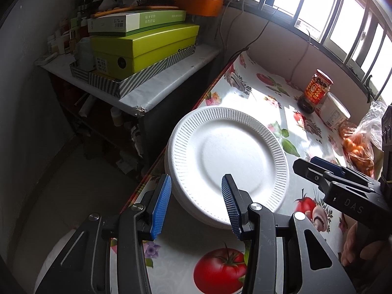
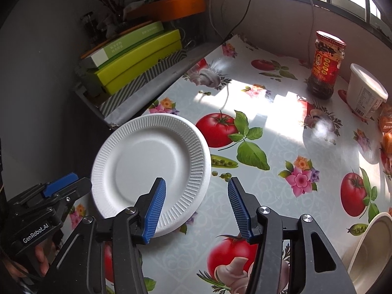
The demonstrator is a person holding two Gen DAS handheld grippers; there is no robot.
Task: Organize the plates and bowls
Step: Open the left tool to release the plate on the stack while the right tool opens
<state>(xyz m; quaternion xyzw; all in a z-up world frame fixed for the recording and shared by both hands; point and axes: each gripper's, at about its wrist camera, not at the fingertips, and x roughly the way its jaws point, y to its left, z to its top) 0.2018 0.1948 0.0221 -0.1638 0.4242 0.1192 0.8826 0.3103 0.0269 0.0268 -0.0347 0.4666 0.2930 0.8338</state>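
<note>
The left gripper [image 1: 196, 191] is spread wide with nothing between its blue pads; one pad hangs over the near rim of the plates [image 1: 227, 164], the other just past the table edge at about 9 o'clock of them. The right gripper [image 2: 196, 201] is spread too and holds nothing — its left pad sits over the plate rim at roughly 5 o'clock, its right pad over bare tablecloth [image 2: 281, 147].

The plates are a small stack of white ribbed disposables, lying flat at the table's left edge and slightly overhanging it. In the right wrist view a white bowl [image 2: 370, 245] shows at the frame's 4 o'clock, only partly in view.

Beyond the plates, toward 1 o'clock, a red-labelled jar [image 2: 325, 66] stands upright near the wall, with a white tub [image 2: 366, 90] just beside it. A bag of oranges [image 1: 357, 144] lies further right along the table. At 10 o'clock a side shelf carries stacked green boxes [image 1: 144, 46], and an orange basin [image 1: 191, 0] sits behind them.
</note>
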